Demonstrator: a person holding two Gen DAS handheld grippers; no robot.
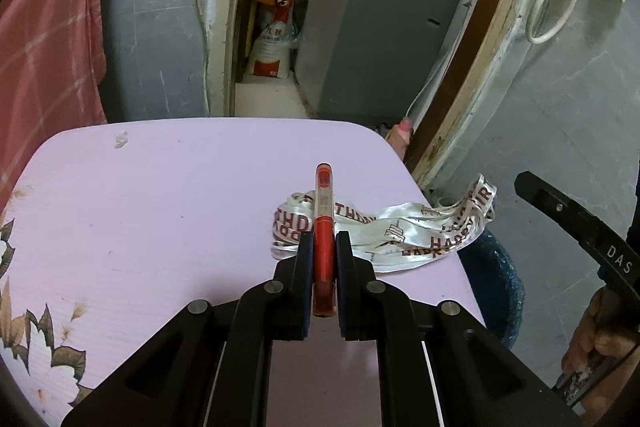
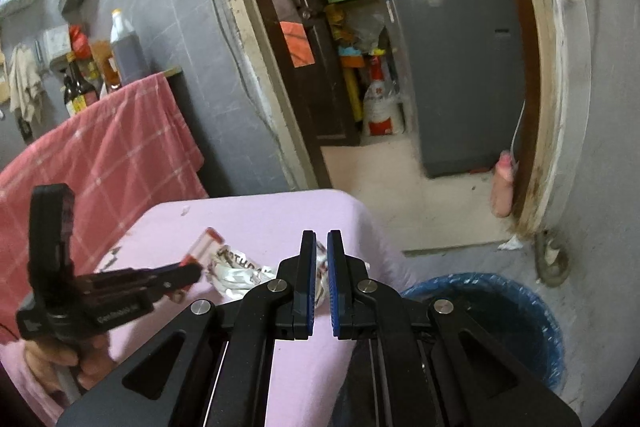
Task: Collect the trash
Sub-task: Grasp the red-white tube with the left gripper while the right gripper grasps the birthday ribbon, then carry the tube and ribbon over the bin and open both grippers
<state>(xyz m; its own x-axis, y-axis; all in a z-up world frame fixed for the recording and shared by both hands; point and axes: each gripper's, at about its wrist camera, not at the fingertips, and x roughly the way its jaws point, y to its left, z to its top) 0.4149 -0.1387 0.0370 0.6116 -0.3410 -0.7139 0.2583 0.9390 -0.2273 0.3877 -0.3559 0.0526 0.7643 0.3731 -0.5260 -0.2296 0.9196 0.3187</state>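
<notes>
My left gripper (image 1: 323, 241) is shut on a red pen-like tube (image 1: 323, 211) with a clear cap, held above the pink table (image 1: 160, 195). A white "Happy Birthday" ribbon (image 1: 400, 231) lies bunched at the table's right edge, under the tube's tip. My right gripper (image 2: 321, 247) is nearly shut with a narrow gap, just above the ribbon (image 2: 236, 271); whether it pinches the ribbon I cannot tell. The left gripper (image 2: 188, 273) with the tube (image 2: 204, 243) shows at the left in the right wrist view. A bin with a blue liner (image 2: 500, 311) stands on the floor right of the table.
A red checked cloth (image 2: 100, 163) hangs over a stand left of the table. A doorway beyond leads to a grey appliance (image 1: 380, 27) and a sack (image 1: 268, 43). Bottles (image 2: 124, 51) stand on a ledge at the left. A white hose (image 1: 552, 7) hangs on the right wall.
</notes>
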